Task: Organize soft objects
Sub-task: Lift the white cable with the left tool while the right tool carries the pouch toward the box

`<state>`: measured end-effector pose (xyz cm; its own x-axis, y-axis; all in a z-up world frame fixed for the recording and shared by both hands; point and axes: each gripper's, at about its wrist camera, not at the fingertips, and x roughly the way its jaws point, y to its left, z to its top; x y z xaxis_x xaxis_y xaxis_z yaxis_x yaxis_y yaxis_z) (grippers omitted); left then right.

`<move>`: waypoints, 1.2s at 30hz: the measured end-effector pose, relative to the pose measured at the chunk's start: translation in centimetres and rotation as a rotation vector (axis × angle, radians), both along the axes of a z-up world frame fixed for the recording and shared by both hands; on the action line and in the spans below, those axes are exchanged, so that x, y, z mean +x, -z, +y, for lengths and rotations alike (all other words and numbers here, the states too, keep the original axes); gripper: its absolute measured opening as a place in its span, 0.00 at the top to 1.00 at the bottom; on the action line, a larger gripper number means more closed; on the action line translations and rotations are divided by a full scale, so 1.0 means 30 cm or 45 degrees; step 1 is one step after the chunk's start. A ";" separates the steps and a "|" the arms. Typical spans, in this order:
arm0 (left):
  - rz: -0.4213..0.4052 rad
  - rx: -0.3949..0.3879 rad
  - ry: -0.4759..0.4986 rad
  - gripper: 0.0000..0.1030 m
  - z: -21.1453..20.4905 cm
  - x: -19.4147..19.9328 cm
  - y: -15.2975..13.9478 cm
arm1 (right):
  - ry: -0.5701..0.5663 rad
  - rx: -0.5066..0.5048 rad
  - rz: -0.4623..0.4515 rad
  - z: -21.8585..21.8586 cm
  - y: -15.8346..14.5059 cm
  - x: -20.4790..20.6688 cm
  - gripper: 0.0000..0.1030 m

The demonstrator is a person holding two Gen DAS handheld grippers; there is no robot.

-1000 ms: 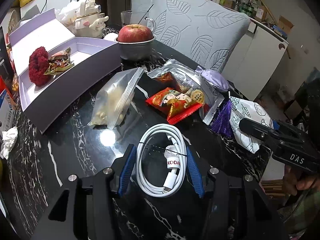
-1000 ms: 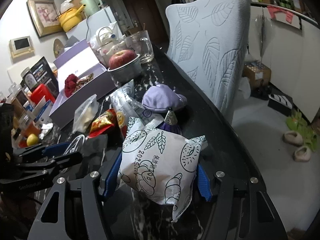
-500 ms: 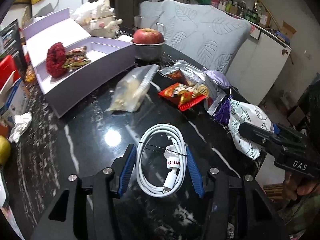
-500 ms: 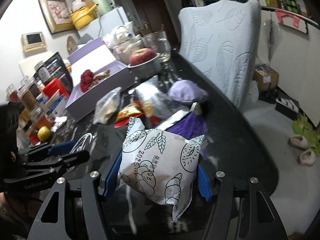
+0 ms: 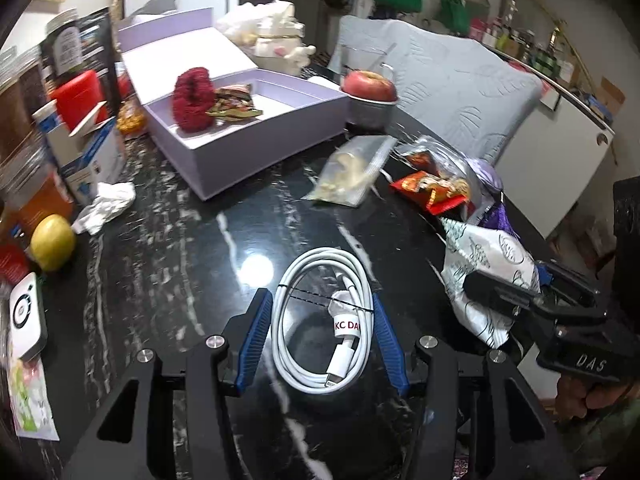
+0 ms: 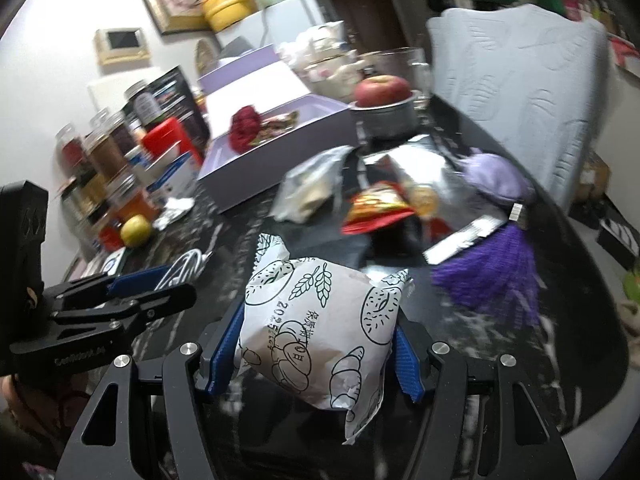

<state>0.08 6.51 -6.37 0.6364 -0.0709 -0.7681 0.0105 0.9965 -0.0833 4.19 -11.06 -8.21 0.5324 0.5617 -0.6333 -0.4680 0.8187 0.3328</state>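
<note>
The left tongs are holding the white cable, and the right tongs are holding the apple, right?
Not quite. The left tongs do hold the white cable, but the right tongs hold a white bread bag, as the right wrist view shows. The apple sits in a metal bowl farther back on the table.

A black marble table [image 5: 168, 240] fronts a grey leaf-embossed chair [image 6: 520, 92] and white wall [image 6: 60, 8].

Dim, tabletop [image 5: 168, 280] glare, fisheye blur
</note>
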 end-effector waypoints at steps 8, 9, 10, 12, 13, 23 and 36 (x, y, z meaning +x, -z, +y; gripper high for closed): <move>-0.042 -0.001 -0.046 0.51 0.067 -0.018 -0.023 | -0.111 0.000 0.003 0.121 -0.002 -0.008 0.37; -0.049 -0.003 -0.048 0.51 0.078 -0.017 -0.028 | -0.118 0.000 0.003 0.132 -0.003 -0.008 0.37; -0.057 -0.003 -0.049 0.51 0.089 -0.013 -0.034 | -0.125 0.000 0.002 0.143 -0.005 -0.008 0.37; -0.073 -0.001 -0.053 0.51 0.108 -0.007 -0.046 | -0.135 -0.005 -0.005 0.166 -0.011 -0.004 0.37; -0.079 -0.002 -0.056 0.51 0.117 0.001 -0.051 | -0.138 -0.007 -0.012 0.180 -0.017 -0.001 0.37; -0.189 0.044 -0.049 0.51 0.173 0.075 -0.151 | -0.170 0.002 -0.107 0.275 -0.103 0.060 0.37; -0.370 0.117 -0.057 0.51 0.226 0.175 -0.307 | -0.207 0.053 -0.248 0.344 -0.273 0.186 0.37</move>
<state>5.33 13.28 2.85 0.8312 0.0234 -0.5555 -0.0235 0.9997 0.0070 9.76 -0.74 -0.02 0.5429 0.6730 -0.5023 -0.6507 0.7152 0.2550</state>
